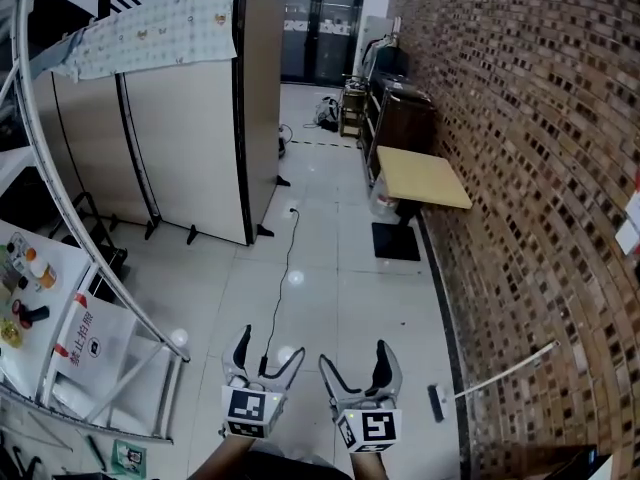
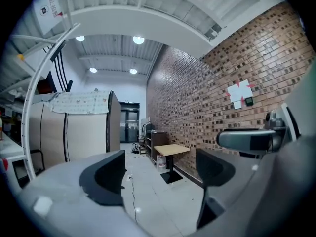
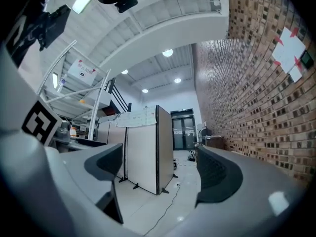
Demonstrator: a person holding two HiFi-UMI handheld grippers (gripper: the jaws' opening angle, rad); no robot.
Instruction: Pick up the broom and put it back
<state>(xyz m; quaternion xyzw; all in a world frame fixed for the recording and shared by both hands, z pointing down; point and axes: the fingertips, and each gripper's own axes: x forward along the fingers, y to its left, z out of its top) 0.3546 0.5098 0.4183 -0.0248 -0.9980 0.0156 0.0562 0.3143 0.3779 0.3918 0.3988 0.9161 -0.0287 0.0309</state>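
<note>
Two hand-held grippers low over a tiled floor; broom [image 1: 500, 373] at four o'clock, slanting toward the brick wall [image 1: 520, 218].
Left gripper [image 1: 270, 348] and right gripper [image 1: 353, 356] both spread wide, nothing between the jaws. Probably light and stiff, with a thin, smooth, slippery handle; best gripped firmly mid-handle, slightly toward the dark head nearest the grippers.

Bright ceiling lamps [image 2: 138, 40], floor [image 1: 345, 298] glare, fisheye edges
</note>
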